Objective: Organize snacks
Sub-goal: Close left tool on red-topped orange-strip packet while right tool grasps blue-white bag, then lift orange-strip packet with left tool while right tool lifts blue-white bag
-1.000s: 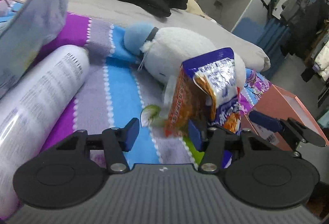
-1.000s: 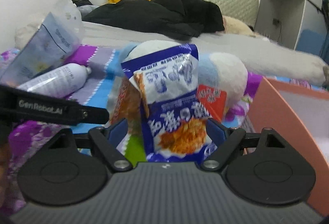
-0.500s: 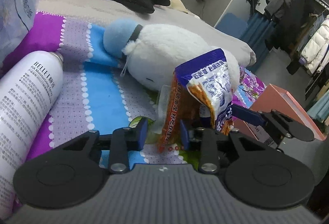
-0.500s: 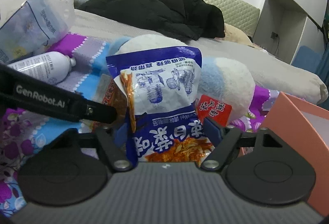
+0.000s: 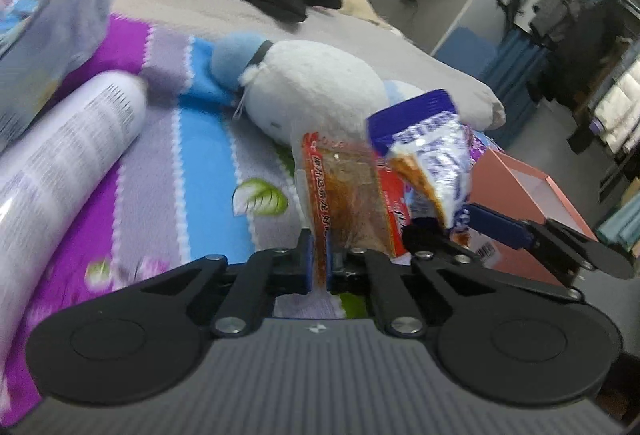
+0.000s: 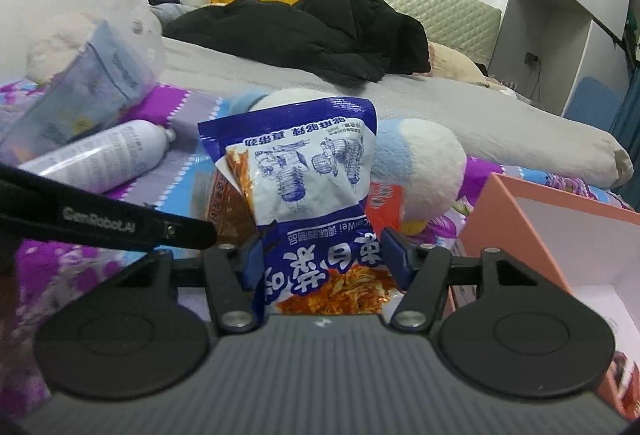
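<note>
My left gripper (image 5: 318,261) is shut on the lower edge of an orange-red clear snack packet (image 5: 344,191), held upright above the patterned blanket. My right gripper (image 6: 324,255) is shut on a blue and white snack bag (image 6: 308,187), also upright. In the left wrist view the blue bag (image 5: 428,155) stands just right of the orange packet, with the right gripper's fingers (image 5: 496,227) at its base. In the right wrist view the orange packet (image 6: 224,203) shows behind the blue bag's left side. A small red packet (image 6: 384,199) lies behind the bag.
An open pink box (image 6: 560,235) stands at the right; it also shows in the left wrist view (image 5: 516,195). A white and blue plush toy (image 5: 312,83), a white spray can (image 5: 64,159) and a clear plastic bag (image 6: 88,91) lie on the bed. Black clothes (image 6: 312,35) lie farther back.
My left gripper has closed from open onto the orange packet's edge. My right gripper has narrowed on the blue bag and kept it upright.
</note>
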`<state>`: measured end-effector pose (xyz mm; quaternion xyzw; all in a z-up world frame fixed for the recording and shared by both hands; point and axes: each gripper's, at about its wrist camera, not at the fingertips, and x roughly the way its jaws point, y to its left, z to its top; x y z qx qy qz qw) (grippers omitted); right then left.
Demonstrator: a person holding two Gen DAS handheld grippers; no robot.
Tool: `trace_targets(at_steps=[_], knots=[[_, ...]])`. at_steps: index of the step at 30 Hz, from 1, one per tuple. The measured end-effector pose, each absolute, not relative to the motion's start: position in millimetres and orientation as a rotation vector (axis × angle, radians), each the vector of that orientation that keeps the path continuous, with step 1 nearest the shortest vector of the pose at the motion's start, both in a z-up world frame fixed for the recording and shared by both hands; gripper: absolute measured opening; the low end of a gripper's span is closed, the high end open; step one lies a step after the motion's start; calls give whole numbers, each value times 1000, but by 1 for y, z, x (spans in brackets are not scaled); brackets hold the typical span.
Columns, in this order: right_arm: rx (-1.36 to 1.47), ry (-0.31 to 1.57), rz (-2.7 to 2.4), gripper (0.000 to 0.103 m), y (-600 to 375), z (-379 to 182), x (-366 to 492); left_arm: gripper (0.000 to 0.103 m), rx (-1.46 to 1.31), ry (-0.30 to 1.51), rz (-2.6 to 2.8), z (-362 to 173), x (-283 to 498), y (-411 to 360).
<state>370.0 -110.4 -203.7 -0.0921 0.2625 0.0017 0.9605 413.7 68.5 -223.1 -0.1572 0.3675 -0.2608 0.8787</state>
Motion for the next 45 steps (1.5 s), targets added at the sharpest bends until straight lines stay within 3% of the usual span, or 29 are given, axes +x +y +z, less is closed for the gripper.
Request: trace_targets(at_steps=[26,34,45], knots=[[-62,734,160,62,-134,-164,193,3,-629,896,-251,-203,177,120],[-105,799,173,62,-135,-176,150,3,-631,931,-215,-204,110,112],[-108,897,159,64,-145,-204,139,4,-576,982,-178,-209,78,115]])
